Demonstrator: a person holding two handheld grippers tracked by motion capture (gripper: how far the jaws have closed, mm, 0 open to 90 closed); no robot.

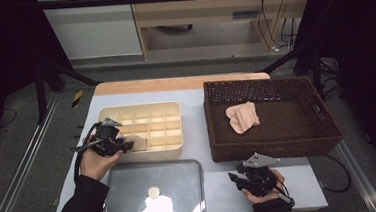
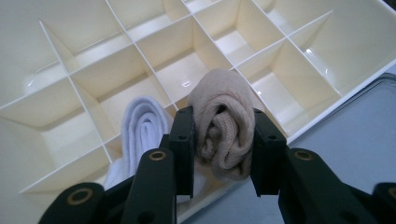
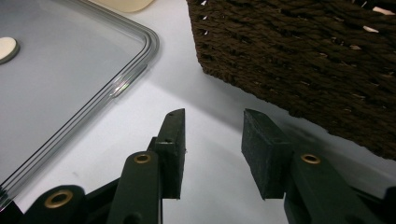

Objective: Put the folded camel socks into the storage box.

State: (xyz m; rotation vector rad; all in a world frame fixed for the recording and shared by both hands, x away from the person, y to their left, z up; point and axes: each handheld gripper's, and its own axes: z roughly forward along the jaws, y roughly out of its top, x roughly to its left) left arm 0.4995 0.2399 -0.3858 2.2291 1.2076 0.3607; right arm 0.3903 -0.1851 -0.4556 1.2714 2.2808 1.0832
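My left gripper point(image 1: 127, 146) is shut on a rolled beige sock point(image 2: 224, 126), whose sides both pads press. It is held at the near left of a cream divided organizer point(image 1: 161, 110), with the roll point(image 1: 139, 143) just over the front row. A rolled white sock point(image 2: 144, 126) lies in the front compartment beside it. Several other compartments of the organizer point(image 2: 93, 60) stand bare. My right gripper point(image 1: 237, 176) is open over the table in front of the basket, and nothing is between its jaws point(image 3: 212, 116).
A dark wicker basket point(image 1: 274, 145) on the right holds a folded beige cloth item point(image 1: 243, 116); its wall point(image 3: 303, 56) is close ahead of my right gripper. A grey lid point(image 1: 181, 181) with a round knob point(image 1: 154, 191) lies near the front edge.
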